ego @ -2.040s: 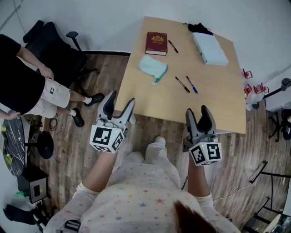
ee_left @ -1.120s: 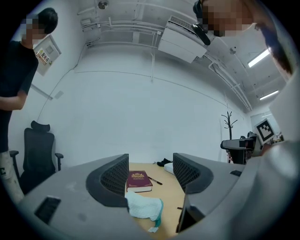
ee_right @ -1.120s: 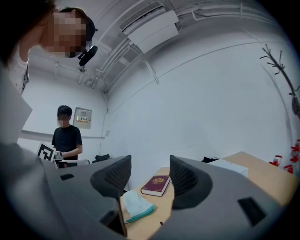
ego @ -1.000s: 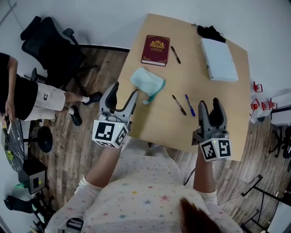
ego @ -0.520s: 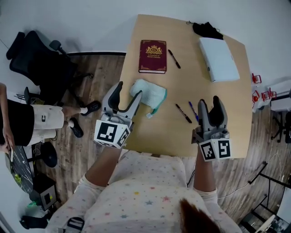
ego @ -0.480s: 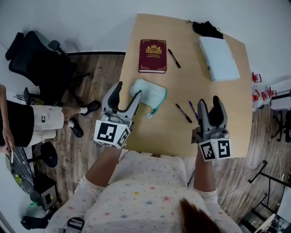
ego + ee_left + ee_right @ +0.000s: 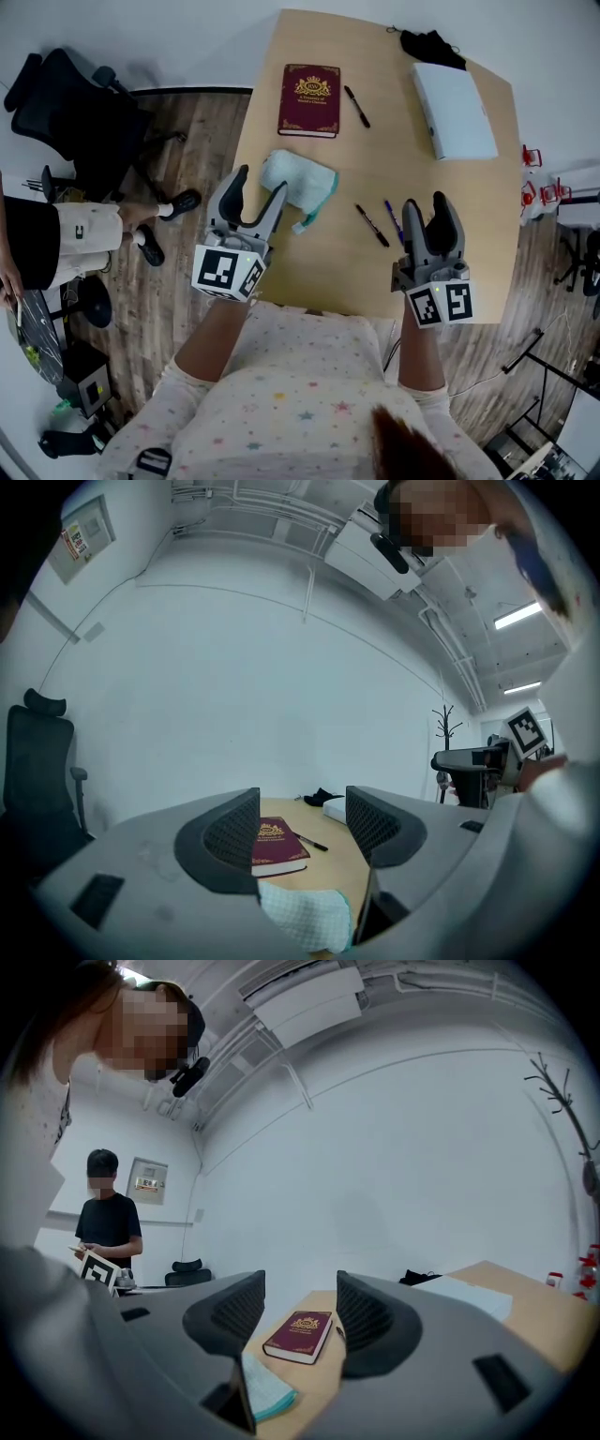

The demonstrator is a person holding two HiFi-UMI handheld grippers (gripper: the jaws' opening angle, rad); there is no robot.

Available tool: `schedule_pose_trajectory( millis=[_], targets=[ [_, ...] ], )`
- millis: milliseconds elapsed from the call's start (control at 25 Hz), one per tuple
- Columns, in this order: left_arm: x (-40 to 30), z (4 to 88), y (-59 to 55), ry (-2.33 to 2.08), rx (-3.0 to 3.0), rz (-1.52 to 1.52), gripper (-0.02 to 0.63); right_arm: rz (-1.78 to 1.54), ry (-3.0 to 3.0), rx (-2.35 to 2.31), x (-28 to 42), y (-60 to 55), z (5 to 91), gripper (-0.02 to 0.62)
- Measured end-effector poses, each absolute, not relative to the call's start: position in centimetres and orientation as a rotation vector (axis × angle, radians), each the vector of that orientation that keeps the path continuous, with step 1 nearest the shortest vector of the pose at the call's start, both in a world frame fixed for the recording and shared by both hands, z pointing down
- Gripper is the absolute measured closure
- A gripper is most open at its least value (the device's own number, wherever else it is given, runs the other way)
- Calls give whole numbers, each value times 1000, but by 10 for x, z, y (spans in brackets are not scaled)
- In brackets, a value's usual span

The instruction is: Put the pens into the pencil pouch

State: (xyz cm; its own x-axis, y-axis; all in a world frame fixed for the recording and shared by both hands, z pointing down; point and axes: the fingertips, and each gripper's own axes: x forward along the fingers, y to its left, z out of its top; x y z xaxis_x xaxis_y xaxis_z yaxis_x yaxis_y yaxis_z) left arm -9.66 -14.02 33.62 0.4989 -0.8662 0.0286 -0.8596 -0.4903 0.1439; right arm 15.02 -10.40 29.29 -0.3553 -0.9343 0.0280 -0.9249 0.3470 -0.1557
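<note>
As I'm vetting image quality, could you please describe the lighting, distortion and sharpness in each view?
Head view: soft, even light, no glare on the table, the pens sharp, straight edges bowed by the wide lens. Left gripper view: heavy fisheye, dark round vignette, red book clear, ceiling lights blown out at right. Right gripper view: same fisheye and vignette; mosaic patches cover faces.

The light wooden desk [image 7: 394, 150] is standing on a plank floor [image 7: 202, 131]. A maroon book [image 7: 309, 87] is lying toward the desk's far left corner, with a black pen [image 7: 356, 106] lying just beside its right edge. A flat white box [image 7: 455, 111] is resting toward the far right, and a crumpled black item [image 7: 431, 47] is sitting at the far edge near it. A pale green pouch [image 7: 298, 183] is lying near the left edge. A second black pen [image 7: 372, 225] and a blue pen [image 7: 392, 219] are lying side by side, not touching, right of the pouch.
</note>
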Motion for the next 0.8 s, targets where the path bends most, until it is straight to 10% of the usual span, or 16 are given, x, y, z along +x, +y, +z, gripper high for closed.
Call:
schedule_pose_trajectory(
  millis=[800],
  targets=[
    [-41,404,-129,-1372,2533,-34,336,-487,2649,-1810,179,-94,402,397]
  ],
)
